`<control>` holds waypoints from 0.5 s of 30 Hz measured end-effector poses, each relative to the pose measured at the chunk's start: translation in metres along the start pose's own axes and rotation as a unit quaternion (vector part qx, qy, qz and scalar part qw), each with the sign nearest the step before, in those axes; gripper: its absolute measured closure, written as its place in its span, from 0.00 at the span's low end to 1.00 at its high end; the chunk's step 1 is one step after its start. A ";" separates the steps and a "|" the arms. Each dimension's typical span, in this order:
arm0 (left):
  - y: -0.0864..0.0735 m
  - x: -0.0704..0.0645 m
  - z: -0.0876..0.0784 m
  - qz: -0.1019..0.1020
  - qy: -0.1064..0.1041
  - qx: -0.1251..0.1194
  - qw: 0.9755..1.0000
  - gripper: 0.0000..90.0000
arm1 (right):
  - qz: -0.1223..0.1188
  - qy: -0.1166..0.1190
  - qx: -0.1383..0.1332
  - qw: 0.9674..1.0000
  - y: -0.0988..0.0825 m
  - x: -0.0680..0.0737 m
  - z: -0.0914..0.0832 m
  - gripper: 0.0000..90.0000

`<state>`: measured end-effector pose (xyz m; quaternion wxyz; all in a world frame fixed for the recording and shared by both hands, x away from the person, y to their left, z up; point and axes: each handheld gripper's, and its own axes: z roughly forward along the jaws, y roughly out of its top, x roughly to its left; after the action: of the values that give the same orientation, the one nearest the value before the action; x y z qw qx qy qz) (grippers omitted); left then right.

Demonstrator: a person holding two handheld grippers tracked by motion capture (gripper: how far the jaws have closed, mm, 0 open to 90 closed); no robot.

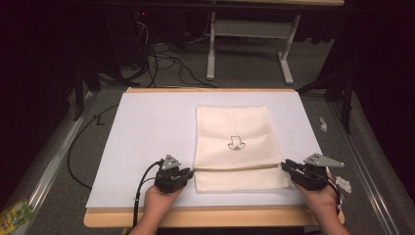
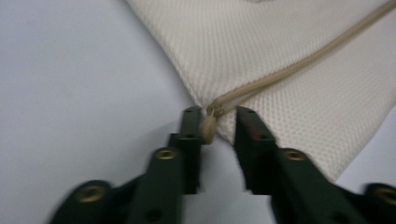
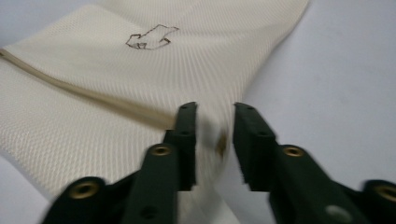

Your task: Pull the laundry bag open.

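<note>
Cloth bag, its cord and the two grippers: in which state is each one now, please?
Cloth bag: flat on the white sheet, near edge folded over.
Cord: lying across the bag, its end between the left jaws.
Left gripper: open, at the bag's corner.
Right gripper: open, at the opposite corner.

Wooden table (image 1: 210, 218); white sheet (image 1: 151, 142); cream bag (image 1: 235, 142), apparently folded.

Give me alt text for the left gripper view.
Open black tongs straddle the knotted end of a beige cord at the edge of a cream woven bag. The bag lies on a pale sheet.
</note>
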<state>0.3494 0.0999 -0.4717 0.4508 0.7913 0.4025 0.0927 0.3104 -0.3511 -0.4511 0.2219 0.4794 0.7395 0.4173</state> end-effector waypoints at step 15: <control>-0.003 0.053 -0.072 0.033 0.157 -0.039 0.986 0.13 | 0.017 -0.120 -0.069 0.990 -0.003 -0.039 -0.042 0.08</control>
<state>0.3464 0.1850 -0.4442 0.4092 0.7618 0.4380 0.2457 0.2957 -0.4040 -0.4327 0.3342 0.5218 0.6690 0.4104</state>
